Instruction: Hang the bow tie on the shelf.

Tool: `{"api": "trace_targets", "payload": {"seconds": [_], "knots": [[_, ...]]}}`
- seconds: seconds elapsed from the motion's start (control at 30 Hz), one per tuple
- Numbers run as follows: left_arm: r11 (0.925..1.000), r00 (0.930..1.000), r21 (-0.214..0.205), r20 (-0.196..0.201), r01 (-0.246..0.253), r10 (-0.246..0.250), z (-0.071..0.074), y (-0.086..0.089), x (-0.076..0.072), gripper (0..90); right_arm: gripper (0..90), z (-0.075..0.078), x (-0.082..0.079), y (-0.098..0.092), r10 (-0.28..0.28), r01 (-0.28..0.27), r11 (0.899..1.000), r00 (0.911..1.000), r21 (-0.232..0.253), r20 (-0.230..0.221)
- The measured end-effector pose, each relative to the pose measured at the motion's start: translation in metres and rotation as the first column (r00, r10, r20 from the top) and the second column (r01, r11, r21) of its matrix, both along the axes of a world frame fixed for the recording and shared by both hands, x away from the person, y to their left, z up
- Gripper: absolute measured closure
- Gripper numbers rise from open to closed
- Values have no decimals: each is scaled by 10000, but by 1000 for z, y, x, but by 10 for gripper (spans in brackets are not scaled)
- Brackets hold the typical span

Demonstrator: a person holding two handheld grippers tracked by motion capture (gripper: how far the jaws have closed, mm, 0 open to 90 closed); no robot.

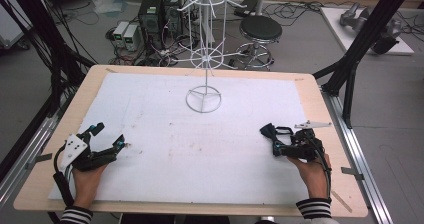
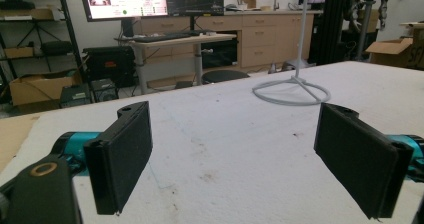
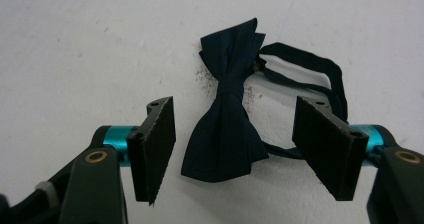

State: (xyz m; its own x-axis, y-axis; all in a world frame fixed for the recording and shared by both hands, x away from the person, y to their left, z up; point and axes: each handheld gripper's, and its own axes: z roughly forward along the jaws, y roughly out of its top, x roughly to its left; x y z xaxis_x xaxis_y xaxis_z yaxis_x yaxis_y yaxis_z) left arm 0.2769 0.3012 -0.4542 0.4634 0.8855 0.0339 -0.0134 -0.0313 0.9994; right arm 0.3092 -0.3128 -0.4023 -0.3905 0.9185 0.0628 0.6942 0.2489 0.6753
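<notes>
- Bow tie [image 3: 226, 119]: dark navy fabric, pre-tied, narrow knot band at centre, two flared wings, top wing shows layered folds. Thin dark neck strap [image 3: 320, 66] loops off its side, lying flat on the mat.
- Position: lies on the white mat [image 1: 200, 149], right side of the table, near the front edge; from above it reads as a small dark shape [image 1: 270, 134] just ahead of the right gripper.
- Right gripper [image 3: 235, 149]: jaws spread wide, one pad each side of the bow tie, tie sits between them, neither pad touching the fabric. Right pad seems to overlap the strap, can't tell if it touches.
- Right hand [image 1: 310, 171] holds that gripper low over the mat, striped sleeve cuff at the wrist.
- Left gripper [image 2: 235, 159]: jaws spread wide, bare mat between them, over the left front of the table.
- White wire rack [image 1: 205, 49]: ring base on the far middle of the mat, well apart from the tie.
- Mat has faint brownish smudges near the middle.
- Wooden table [image 1: 320, 99] edge shows around the mat.
</notes>
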Motion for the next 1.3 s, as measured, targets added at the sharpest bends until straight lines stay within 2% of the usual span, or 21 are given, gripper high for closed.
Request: {"api": "trace_targets", "payload": {"seconds": [0.2, 0.3, 0.43, 0.73, 1.0, 1.03, 1.17, 1.23, 1.3], "knots": [[10000, 10000, 5, 1, 1, -1, 0, 0, 0, 160, 387, -5, 4, -1, 20, -24, 10000, 9985, -76, -548], [10000, 10000, 14, 1, 1, -1, 0, 0, 0, 160, 403, -7, 6, -1, 4, -25, 9997, 9970, -261, -775], [10000, 10000, 11, 0, 0, 0, 0, 0, 0, 160, 459, -9, 8, -2, 44, -71, 9996, 9946, -258, -1042], [10000, 10000, 21, -3, -1, 1, 0, 0, 0, 160, 523, -13, 11, -1, 72, -120, 9994, 9884, -310, -1515], [10000, 10000, 14, -1, -6, 6, 0, 0, 0, 160, 623, -14, 11, -1, 29, -118, 9983, 9878, -564, -1557], [10000, 10000, 17, -1, -6, 6, 0, 0, 0, 160, 671, -14, 11, -1, -47, -55, 9980, 9872, -635, -1594], [10000, 10000, 16, 0, -6, 6, 0, 0, 0, 160, 739, -14, 11, -1, -14, -104, 9972, 9873, -737, -1588], [10000, 10000, 24, -3, -6, 6, 0, 0, 0, 161, 835, -13, 10, 1, 43, -179, 9963, 9871, -842, -1597], [10000, 10000, 47, -4, -3, 3, 0, 0, 0, 160, 842, -13, 10, 1, 68, -200, 9965, 9872, -815, -1592]]}}
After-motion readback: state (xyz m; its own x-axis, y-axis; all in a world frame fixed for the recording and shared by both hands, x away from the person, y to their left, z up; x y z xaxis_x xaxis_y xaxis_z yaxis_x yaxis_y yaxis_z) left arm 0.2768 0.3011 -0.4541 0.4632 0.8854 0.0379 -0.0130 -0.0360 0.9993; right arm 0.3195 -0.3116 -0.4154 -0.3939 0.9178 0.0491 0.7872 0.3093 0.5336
